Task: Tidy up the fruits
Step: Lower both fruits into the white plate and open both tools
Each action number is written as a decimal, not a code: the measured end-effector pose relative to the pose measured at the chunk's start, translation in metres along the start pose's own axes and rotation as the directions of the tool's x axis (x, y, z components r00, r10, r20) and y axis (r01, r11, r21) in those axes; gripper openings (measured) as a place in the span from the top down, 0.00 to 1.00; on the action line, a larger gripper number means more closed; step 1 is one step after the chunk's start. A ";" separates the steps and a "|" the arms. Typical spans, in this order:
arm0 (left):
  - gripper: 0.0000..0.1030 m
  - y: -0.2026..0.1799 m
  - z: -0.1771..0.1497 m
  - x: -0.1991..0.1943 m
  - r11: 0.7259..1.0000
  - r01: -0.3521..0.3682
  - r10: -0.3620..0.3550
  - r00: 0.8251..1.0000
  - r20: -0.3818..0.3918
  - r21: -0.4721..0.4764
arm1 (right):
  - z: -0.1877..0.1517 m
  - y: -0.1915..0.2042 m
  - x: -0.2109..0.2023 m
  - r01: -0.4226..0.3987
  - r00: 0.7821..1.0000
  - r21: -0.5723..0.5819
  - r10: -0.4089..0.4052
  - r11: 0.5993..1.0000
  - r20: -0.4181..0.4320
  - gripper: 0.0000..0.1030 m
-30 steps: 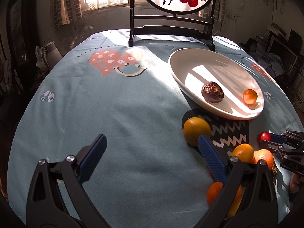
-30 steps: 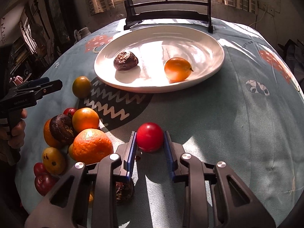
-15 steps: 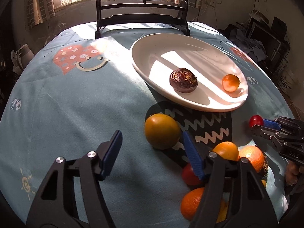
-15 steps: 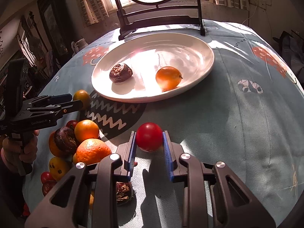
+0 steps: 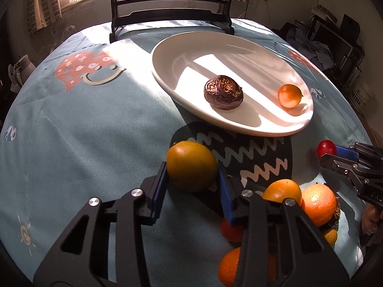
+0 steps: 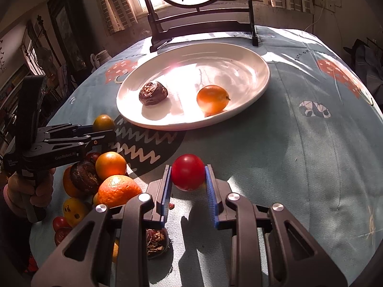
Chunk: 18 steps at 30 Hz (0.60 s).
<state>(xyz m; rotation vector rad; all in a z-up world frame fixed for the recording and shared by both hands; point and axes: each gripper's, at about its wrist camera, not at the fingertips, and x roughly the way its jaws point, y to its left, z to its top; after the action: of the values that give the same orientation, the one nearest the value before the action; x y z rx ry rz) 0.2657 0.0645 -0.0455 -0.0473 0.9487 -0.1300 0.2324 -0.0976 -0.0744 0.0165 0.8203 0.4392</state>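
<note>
Fruit lies in 3 places: a pile (image 6: 105, 181) at lower left of the right wrist view, 2 pieces on the white plate (image 6: 251, 71) at centre, and 1 in each gripper. The left gripper (image 5: 191, 179) has just been closing its fingers, which now touch both sides of a yellow-orange fruit (image 5: 191, 165) sitting on the tabletop (image 5: 83, 131) just below the plate. The right gripper (image 6: 188, 181) pinches a red tomato (image 6: 188, 172) between its blue fingers.
</note>
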 end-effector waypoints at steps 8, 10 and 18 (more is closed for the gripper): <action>0.61 -0.002 0.011 -0.027 1.000 -0.001 0.003 0.993 0.117 -0.022 | 0.015 0.007 -0.023 -0.015 0.984 -0.018 0.018 1.000 0.178 0.73; 0.61 -0.006 0.024 -0.032 1.000 0.005 -0.001 0.988 0.154 -0.023 | 0.027 0.010 -0.022 -0.010 0.976 -0.022 0.014 1.000 0.215 0.73; 0.61 -0.015 0.084 -0.003 1.000 -0.009 0.008 0.985 0.170 0.003 | 0.065 0.018 0.022 0.002 0.987 -0.045 0.005 0.999 0.163 0.73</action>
<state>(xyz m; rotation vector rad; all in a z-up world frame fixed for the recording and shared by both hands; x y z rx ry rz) 0.3308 0.0491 0.0077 -0.0499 0.7780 -0.1180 0.2850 -0.0625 -0.0418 0.0114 0.6493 0.4515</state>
